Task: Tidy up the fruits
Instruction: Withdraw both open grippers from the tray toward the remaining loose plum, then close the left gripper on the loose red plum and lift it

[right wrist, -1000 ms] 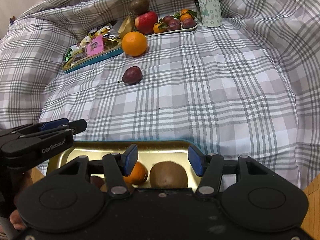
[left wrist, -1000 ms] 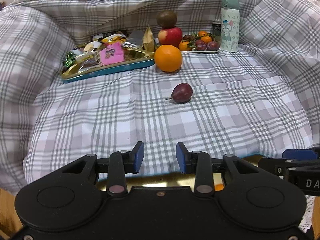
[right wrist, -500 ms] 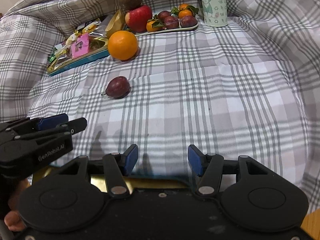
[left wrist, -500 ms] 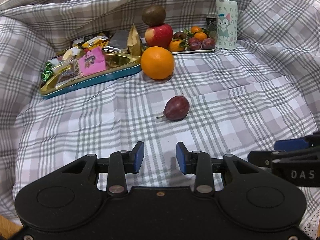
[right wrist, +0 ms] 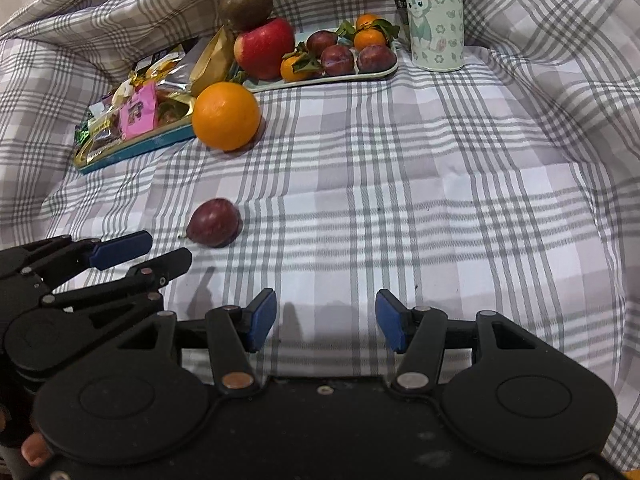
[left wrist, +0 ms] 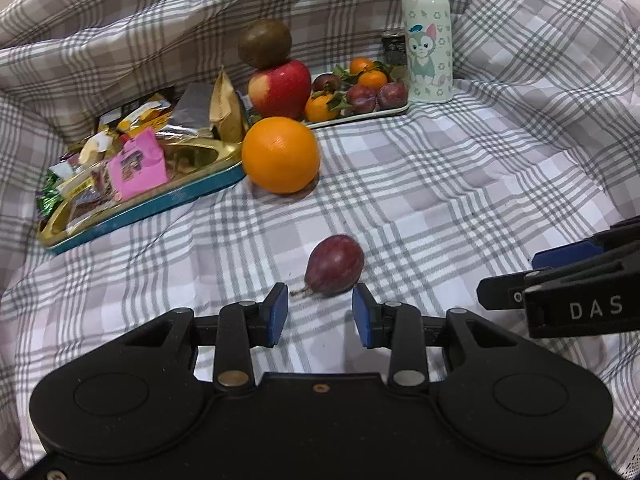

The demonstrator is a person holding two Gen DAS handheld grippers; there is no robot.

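Observation:
A dark red plum [left wrist: 334,265] lies alone on the checked cloth, also in the right wrist view [right wrist: 214,222]. My left gripper [left wrist: 320,315] is open and empty, its blue pads just short of the plum on either side. My right gripper [right wrist: 325,321] is open and empty over bare cloth, to the right of the plum. A large orange [left wrist: 281,155] sits further back. A red apple [left wrist: 280,89] with a kiwi [left wrist: 265,43] on top stands behind it, by a white tray [left wrist: 362,113] of plums and tangerines.
A gold and teal tray [left wrist: 160,204] of snack packets lies at the back left. A mint cat-print bottle [left wrist: 427,36] and a small dark can stand at the back right. The cloth rises in folds on all sides.
Both grippers have moved forward over the cloth. The plum is now right in front of the left gripper's pads. The gold tray with fruit near me has dropped out of view.

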